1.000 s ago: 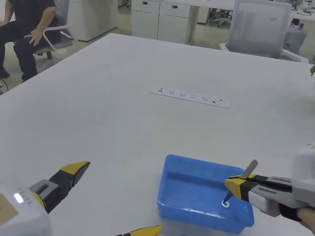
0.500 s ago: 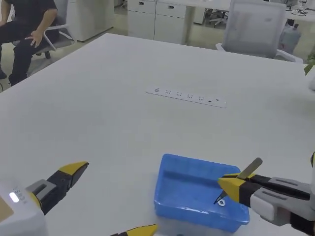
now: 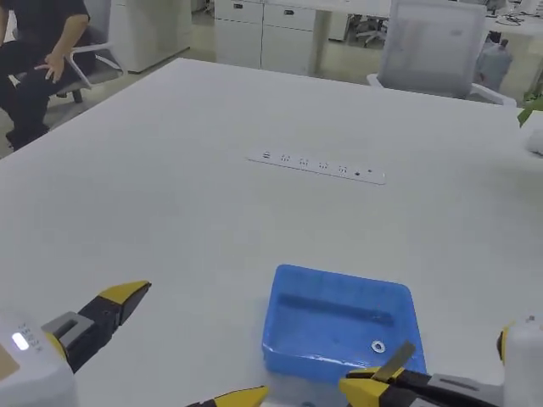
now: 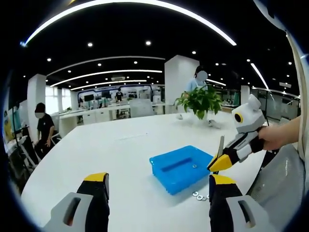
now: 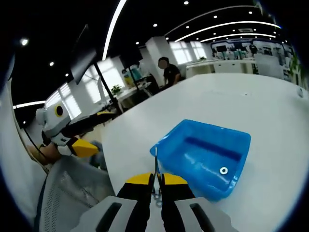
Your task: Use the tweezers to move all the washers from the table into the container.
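Right gripper [image 5: 158,180]: jaws pressed together on the tweezers [image 5: 156,163], which cross them at right angles. The long axis of the tweezers is near upright. Their grey rear end rises above the yellow jaws, tilted a little off vertical in the head view. The working end points down below the jaws, where its tip cannot be made out.

Just ahead of the jaws, and a little to their right in the right gripper view, lies the blue container [image 3: 280,318], open side up, its near rim close to the tweezers. One washer [image 3: 377,346] rests flat on the container floor beyond the jaws, near the wall closest to them. Loose washers [image 4: 198,195] lie on the table [image 3: 195,220] just outside that wall, beneath the right gripper.

Left gripper [image 4: 157,180]: jaws spread wide, holding nothing. The container sits ahead of it, toward its right jaw, and the right gripper is above and beyond that jaw. A power strip [image 3: 318,165] lies well beyond the container from both grippers.
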The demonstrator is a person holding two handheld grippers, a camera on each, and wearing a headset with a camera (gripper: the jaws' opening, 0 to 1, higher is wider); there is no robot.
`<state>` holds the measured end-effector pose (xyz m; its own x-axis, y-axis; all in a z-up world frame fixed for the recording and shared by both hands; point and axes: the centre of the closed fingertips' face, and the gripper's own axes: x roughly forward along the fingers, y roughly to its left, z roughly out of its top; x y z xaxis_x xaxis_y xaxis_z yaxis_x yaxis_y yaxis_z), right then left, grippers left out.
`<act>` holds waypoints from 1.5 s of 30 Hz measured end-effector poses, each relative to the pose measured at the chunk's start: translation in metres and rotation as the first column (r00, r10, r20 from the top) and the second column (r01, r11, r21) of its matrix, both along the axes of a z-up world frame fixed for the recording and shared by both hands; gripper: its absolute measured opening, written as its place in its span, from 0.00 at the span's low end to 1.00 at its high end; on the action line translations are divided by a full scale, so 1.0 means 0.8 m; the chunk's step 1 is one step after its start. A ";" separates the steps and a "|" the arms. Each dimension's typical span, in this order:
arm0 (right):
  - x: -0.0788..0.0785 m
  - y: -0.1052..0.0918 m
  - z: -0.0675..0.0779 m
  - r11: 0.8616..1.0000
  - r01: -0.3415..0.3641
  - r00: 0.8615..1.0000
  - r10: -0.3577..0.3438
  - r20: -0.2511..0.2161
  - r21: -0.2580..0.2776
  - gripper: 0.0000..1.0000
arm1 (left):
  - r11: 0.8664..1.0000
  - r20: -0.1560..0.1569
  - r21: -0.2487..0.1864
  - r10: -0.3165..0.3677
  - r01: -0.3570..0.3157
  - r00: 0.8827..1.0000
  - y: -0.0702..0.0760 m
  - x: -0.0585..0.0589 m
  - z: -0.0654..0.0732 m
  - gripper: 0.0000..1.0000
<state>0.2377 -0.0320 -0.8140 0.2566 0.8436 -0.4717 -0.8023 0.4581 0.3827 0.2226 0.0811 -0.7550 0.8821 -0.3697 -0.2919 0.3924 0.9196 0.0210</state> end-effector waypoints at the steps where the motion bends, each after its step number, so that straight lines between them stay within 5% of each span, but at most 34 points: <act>1: -0.001 0.001 -0.003 1.000 -0.003 1.000 0.003 -0.005 -0.003 0.03 | 1.000 -0.001 0.000 0.001 -0.001 1.000 0.000 0.000 0.000 0.86; 8: -0.010 0.003 -0.020 1.000 -0.018 0.999 0.017 -0.034 -0.024 0.04 | 1.000 -0.003 0.004 0.000 0.000 1.000 0.001 0.000 -0.002 0.85; 18: -0.016 0.009 -0.030 0.997 -0.046 0.999 0.045 -0.017 -0.061 0.04 | 1.000 0.002 -0.002 -0.002 0.002 1.000 -0.001 0.000 0.001 0.86; 23: -0.020 0.013 -0.028 0.993 -0.076 0.996 0.080 0.039 -0.088 0.04 | 1.000 0.003 0.002 -0.004 0.004 1.000 -0.003 -0.001 0.002 0.86; 27: -0.028 0.018 -0.027 0.982 -0.136 0.981 0.152 0.119 -0.135 0.04 | 1.000 0.002 0.004 -0.007 0.007 1.000 -0.003 -0.001 0.002 0.86; 32: -0.034 0.021 -0.027 0.976 -0.149 0.973 0.174 0.154 -0.160 0.04 | 1.000 0.002 0.009 -0.008 0.008 1.000 -0.003 -0.001 0.001 0.86; 34: -0.036 0.022 -0.027 0.970 -0.168 0.963 0.200 0.180 -0.177 0.04 | 1.000 0.002 0.009 -0.007 0.007 1.000 -0.003 -0.001 0.002 0.86; 36: -0.037 0.021 -0.027 0.956 -0.201 0.939 0.250 0.235 -0.216 0.03 | 1.000 0.003 0.009 -0.006 0.006 1.000 -0.003 -0.001 0.002 0.85; 38: -0.039 0.022 -0.028 0.953 -0.204 0.934 0.259 0.246 -0.226 0.03 | 1.000 0.003 0.009 -0.007 0.007 1.000 -0.003 -0.001 0.002 0.85; 45: -0.028 0.016 -0.020 0.981 -0.124 0.969 0.152 0.195 -0.149 0.03 | 1.000 0.002 0.006 -0.006 0.006 1.000 -0.003 -0.001 0.002 0.85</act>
<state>0.2150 -0.0188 -0.8296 0.2452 0.8099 -0.5329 -0.9162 0.3733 0.1459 0.2214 0.0789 -0.7533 0.8806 -0.3731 -0.2922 0.3977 0.9171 0.0272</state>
